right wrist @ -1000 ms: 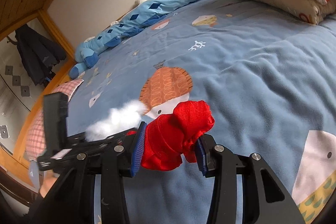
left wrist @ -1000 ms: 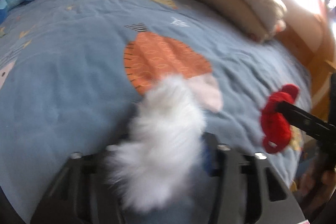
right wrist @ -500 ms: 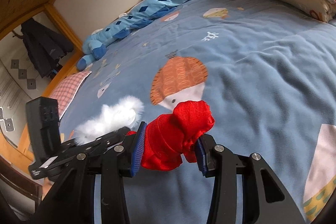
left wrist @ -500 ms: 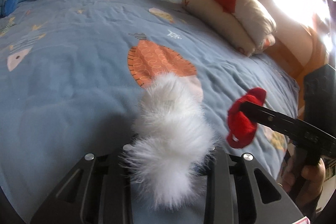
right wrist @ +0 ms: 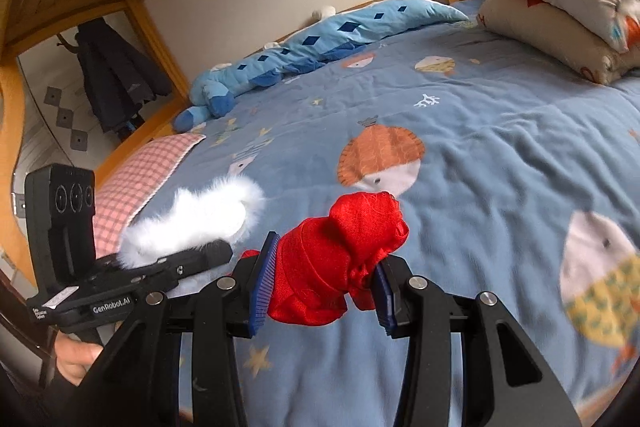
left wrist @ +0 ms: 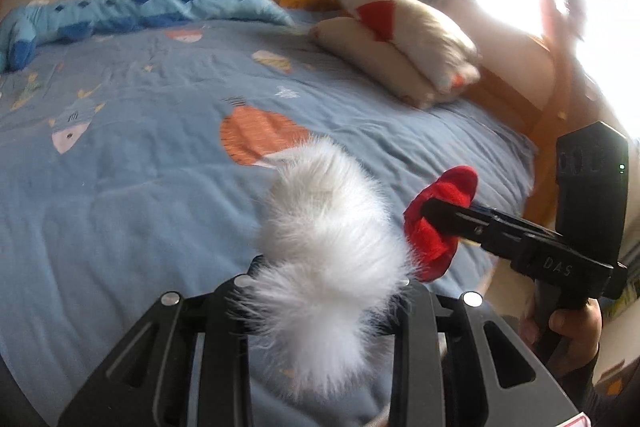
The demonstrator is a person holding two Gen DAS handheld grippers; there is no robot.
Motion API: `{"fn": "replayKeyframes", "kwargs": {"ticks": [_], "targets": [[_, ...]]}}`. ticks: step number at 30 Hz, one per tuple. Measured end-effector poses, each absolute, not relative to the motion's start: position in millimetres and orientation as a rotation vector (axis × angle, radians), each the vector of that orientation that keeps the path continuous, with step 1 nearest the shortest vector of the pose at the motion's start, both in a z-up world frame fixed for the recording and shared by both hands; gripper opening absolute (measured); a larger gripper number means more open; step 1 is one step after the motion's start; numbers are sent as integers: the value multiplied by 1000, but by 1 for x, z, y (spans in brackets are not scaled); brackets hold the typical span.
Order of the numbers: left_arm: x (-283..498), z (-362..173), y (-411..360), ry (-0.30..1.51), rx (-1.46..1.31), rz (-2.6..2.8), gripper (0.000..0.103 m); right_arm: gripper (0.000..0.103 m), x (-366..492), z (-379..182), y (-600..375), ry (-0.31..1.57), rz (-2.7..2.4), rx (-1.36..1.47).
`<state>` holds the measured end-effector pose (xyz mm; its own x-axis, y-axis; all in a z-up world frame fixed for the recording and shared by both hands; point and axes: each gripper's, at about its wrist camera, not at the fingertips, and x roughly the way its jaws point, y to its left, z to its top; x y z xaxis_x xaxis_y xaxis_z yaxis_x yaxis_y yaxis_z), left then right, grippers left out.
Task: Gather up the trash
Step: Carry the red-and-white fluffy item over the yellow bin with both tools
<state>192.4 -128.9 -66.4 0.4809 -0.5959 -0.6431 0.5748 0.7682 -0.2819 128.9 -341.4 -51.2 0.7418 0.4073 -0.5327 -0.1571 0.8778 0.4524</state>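
Both clenched above the bed (right wrist: pixel 500 155) — left hand-held gripper (left wrist: pixel 320 291) on white fluff (left wrist: pixel 324 239), prob. fur; right hand-held gripper (right wrist: pixel 320 287) on red cloth (right wrist: pixel 340 259).

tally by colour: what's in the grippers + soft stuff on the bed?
White: 1, fluffy piece in left gripper
Red: 1, red cloth in right gripper
Blue: 1, plush toy
Cream: 2, pillows
Pink check: 1, checked pillow
Total: 6
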Motion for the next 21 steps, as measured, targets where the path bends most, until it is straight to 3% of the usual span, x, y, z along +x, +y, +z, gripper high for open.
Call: {"fn": "replayKeyframes", "kwargs": {"ticks": [10,21], "targets": [[102,-49,-176,724,72,-881,29,42,6,-24,-360,612,208,309],[21,-65,-249,778,162,-1122,29,42,-113,-40,-416,620,-10,420]]}}
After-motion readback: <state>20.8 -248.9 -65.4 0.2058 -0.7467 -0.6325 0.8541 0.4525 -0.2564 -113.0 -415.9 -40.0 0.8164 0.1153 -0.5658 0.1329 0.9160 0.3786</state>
